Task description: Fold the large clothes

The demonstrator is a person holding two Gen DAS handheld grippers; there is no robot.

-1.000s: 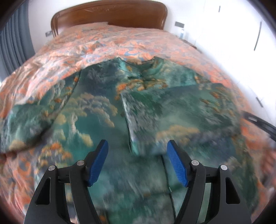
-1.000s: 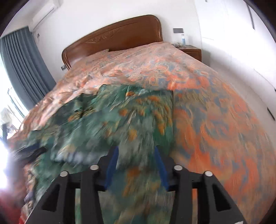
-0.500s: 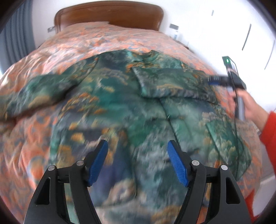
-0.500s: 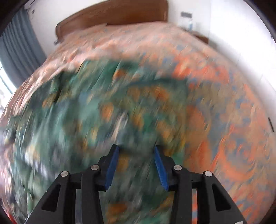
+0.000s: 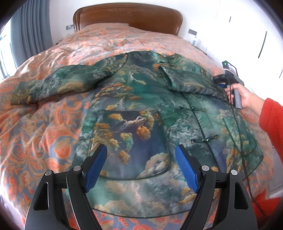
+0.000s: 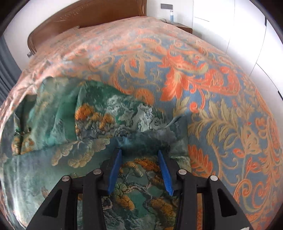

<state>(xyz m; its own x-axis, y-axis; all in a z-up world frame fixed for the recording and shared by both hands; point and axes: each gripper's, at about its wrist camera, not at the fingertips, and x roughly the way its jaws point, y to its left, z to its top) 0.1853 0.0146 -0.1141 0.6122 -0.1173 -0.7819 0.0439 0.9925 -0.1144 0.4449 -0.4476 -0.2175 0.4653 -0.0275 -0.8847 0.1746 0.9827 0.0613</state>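
A large green jacket (image 5: pixel 141 109) with a cloud and tree print lies flat on the bed, front up, its left sleeve (image 5: pixel 58 85) stretched out and its right sleeve (image 5: pixel 192 81) folded across the chest. My left gripper (image 5: pixel 141 159) is open and empty above the jacket's lower hem. My right gripper (image 6: pixel 139 154) is open low over the folded sleeve's end (image 6: pixel 146 139) at the jacket's right side; it also shows in the left wrist view (image 5: pixel 228 77), held in a hand.
The bed has an orange and blue patterned cover (image 5: pixel 44 134) and a wooden headboard (image 5: pixel 127 16). A nightstand (image 6: pixel 180 26) stands at the far right. White wardrobe doors (image 5: pixel 256 35) run along the right. A grey curtain (image 5: pixel 31 35) hangs at the left.
My left gripper has pulled back toward the hem, so the whole jacket shows. My right gripper has moved down onto the folded sleeve at the jacket's right side. The motion blur has gone.
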